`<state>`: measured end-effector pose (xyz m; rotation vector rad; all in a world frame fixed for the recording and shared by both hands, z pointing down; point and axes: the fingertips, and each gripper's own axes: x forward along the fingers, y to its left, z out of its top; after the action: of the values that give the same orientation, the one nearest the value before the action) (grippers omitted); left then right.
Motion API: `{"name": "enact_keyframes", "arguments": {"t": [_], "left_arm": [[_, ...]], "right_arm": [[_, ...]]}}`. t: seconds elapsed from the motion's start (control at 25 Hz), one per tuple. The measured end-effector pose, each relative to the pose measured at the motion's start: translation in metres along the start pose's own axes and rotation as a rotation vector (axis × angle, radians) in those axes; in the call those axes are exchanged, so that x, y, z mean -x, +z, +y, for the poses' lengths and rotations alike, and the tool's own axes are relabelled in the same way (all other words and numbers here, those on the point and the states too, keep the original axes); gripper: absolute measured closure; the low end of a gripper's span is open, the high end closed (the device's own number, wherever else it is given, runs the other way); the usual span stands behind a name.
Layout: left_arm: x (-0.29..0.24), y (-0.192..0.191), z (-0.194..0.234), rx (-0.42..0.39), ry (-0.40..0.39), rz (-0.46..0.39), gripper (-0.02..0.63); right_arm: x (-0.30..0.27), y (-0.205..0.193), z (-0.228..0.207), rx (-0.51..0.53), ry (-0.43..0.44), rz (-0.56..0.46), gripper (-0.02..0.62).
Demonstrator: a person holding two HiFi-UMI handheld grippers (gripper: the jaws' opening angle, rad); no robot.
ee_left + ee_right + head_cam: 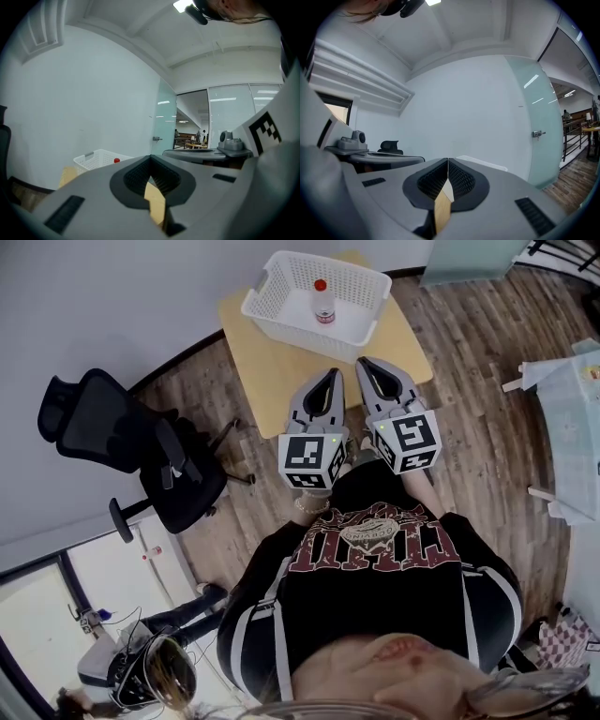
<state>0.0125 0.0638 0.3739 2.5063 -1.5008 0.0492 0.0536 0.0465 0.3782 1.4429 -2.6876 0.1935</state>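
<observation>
In the head view my two grippers hang side by side over the near edge of a small wooden table [281,371]. The left gripper [333,374] and the right gripper [364,364] both have their jaws closed tip to tip with nothing between them. Beyond them a white plastic basket [352,292] stands at the table's far end. A small clear bottle with a red cap [322,302] stands upright inside it. In the left gripper view [150,158] the basket [96,160] and the red cap [116,161] show at the left; the right gripper view [448,161] shows the basket's rim [483,163].
A black office chair [131,451] stands on the wood floor left of the table. A light-topped table [577,418] fills the right edge. A glass door [165,124] and a white wall lie ahead. The person's dark shirt fills the lower head view.
</observation>
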Motion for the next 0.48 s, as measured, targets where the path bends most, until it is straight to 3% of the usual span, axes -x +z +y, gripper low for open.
{"name": "enact_keyframes", "arguments": {"t": [0.48], "left_arm": [[-0.04,0.011,0.02,-0.006,0.053,0.016,0.557]], "right_arm": [[-0.042,0.01,-0.024,-0.015,0.06,0.003,0.577]]}}
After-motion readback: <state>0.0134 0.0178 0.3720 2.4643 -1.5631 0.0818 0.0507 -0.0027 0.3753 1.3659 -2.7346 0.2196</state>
